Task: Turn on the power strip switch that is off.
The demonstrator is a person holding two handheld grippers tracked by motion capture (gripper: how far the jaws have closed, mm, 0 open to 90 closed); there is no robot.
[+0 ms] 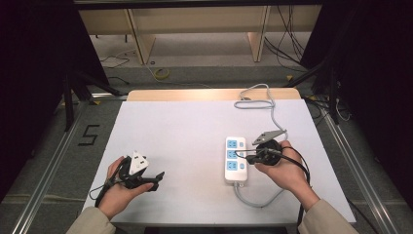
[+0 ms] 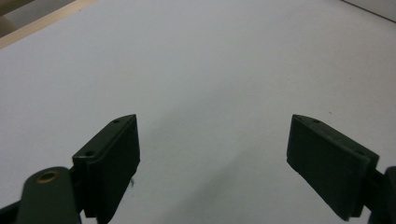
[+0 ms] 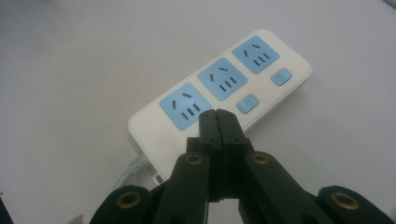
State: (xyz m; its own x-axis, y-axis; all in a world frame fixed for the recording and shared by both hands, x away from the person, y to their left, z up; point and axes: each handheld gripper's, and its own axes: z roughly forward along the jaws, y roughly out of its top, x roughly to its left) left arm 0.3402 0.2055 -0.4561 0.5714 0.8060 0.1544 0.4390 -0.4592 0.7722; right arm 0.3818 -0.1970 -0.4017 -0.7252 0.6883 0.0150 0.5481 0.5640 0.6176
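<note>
White table (image 1: pixel 195 141) spreads under both hands, the power strip (image 1: pixel 234 159) lying right of centre where the right claw (image 3: pixel 218 122), pinched shut and empty, hovers at its nearest switch, seemingly to press it, while the left claw (image 2: pixel 212 163) gapes wide, idle at lower left.

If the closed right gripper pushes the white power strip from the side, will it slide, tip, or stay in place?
The power strip lies flat and low on the table, so it would probably slide rather than tip. Its grey cable leaves one end and curls away, so it may drag and turn the strip. The shell looks like smooth, rigid plastic, so the right gripper might slip off it.
</note>
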